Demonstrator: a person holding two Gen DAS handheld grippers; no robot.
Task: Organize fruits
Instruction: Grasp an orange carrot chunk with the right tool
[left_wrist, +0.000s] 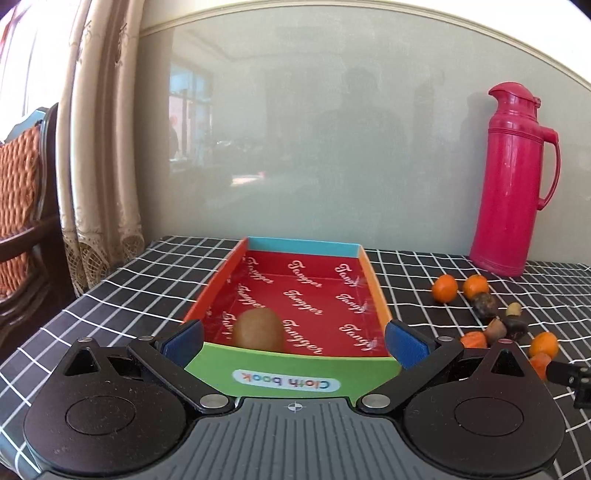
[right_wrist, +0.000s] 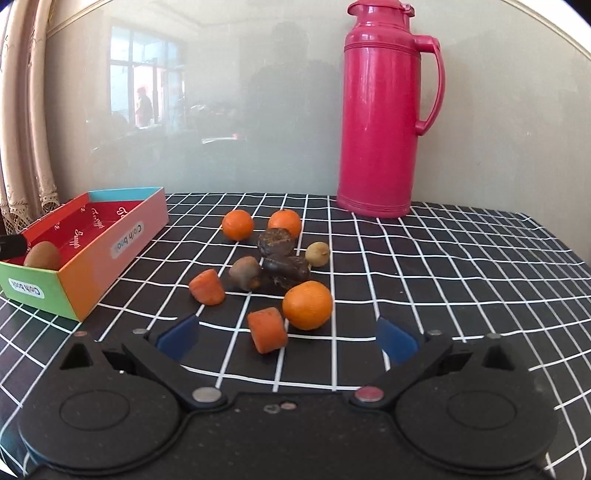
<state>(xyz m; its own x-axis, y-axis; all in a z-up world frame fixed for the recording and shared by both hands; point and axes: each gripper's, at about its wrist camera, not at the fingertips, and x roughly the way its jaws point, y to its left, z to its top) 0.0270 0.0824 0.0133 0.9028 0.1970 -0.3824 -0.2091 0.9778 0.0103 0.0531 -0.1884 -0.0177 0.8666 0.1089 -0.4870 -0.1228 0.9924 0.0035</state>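
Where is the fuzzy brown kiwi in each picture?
Left wrist: the kiwi lies low in the middle, inside the box at its near green end.
Right wrist: the kiwi is at far left, in the same box.
Shared landmark: the pink flask.

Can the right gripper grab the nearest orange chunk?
Probably yes. The right gripper is open, and the orange chunk lies just ahead between its fingers, with only the round orange fruit close beside it.
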